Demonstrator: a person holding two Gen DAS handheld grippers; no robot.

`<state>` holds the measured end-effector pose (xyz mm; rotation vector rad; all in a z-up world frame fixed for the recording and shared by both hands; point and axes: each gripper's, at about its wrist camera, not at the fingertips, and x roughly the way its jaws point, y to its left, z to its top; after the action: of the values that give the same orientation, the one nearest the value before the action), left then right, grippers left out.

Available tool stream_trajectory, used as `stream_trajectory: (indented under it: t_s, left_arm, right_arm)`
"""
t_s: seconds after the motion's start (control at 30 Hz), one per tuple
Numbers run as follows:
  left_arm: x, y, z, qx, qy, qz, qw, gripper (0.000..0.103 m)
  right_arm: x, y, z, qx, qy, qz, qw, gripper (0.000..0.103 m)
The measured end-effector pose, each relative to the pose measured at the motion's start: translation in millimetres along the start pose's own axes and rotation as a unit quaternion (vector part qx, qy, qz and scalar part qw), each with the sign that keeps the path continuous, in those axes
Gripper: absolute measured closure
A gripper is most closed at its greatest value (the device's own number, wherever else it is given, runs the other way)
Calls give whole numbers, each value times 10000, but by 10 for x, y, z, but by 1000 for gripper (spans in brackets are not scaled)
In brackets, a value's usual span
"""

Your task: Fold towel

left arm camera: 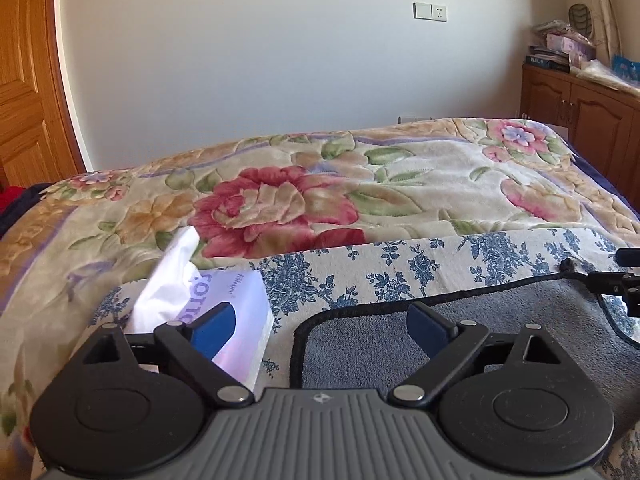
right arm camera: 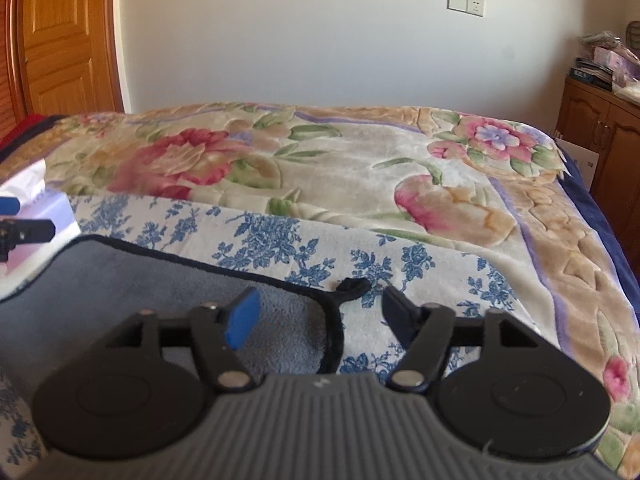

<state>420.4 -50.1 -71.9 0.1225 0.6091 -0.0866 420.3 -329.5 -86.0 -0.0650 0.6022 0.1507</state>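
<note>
Both tools wide, nothing pinched: left tool [left arm camera: 320, 330] over the near left corner of the grey fleece towel with black piping [left arm camera: 460, 340], right tool [right arm camera: 316, 316] straddling its looped right corner. Towel flat on the blue-flowered cloth [right arm camera: 280, 240] atop the bed. Risks: snagging that undercloth, bumping the white tissue box [left arm camera: 240, 320], uneven corners skewing the fold.
</note>
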Motion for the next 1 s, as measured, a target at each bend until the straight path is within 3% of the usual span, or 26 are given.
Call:
stream_trajectory:
  t_s: [0.17,0.27,1.0]
  left_arm:
    - [-252,-2,46,-48,-51,-14,10000,5]
    - [-432,-38,88,-26,-106,-38,9999,3]
    - [-1616,-203,182,140,-500,-21,9986,0]
  right_arm:
    - [-260,45,19,-10,-148,-8,9999,16]
    - [-433,69,48,-7,-205,38,9998,1]
    - [-1435,158,27,83,-505,-28,9987,0]
